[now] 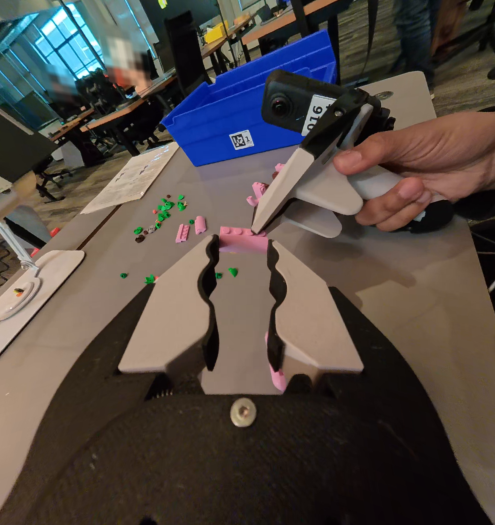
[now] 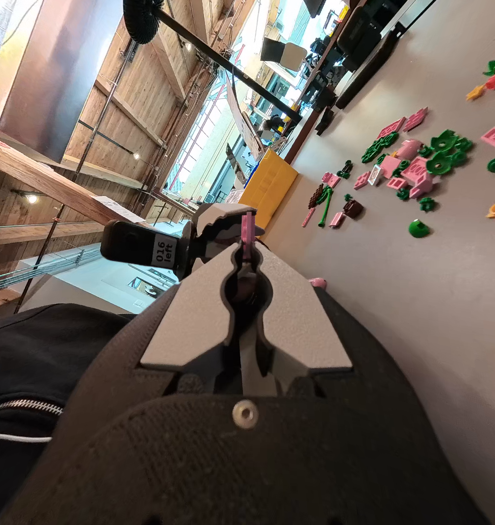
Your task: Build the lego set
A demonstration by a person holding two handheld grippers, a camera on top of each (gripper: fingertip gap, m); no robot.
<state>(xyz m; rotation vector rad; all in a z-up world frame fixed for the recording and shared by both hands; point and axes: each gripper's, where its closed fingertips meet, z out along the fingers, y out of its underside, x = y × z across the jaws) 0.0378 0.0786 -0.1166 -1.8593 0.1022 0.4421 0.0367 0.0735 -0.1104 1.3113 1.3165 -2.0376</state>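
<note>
My left gripper [image 1: 242, 244] clamps a pink lego brick [image 1: 242, 241] by its two ends, studs up, just above the grey table [image 1: 382, 284]; my right gripper [image 1: 259, 228], jaws pinched tight, presses its tips onto a thin pink plate [image 2: 247, 237] at the brick's right end; a hand [image 1: 428, 176] holds its handle; loose green and pink pieces [image 1: 166, 210] lie scattered beyond, near a blue bin [image 1: 240, 113] and a paper sheet [image 1: 132, 179].
</note>
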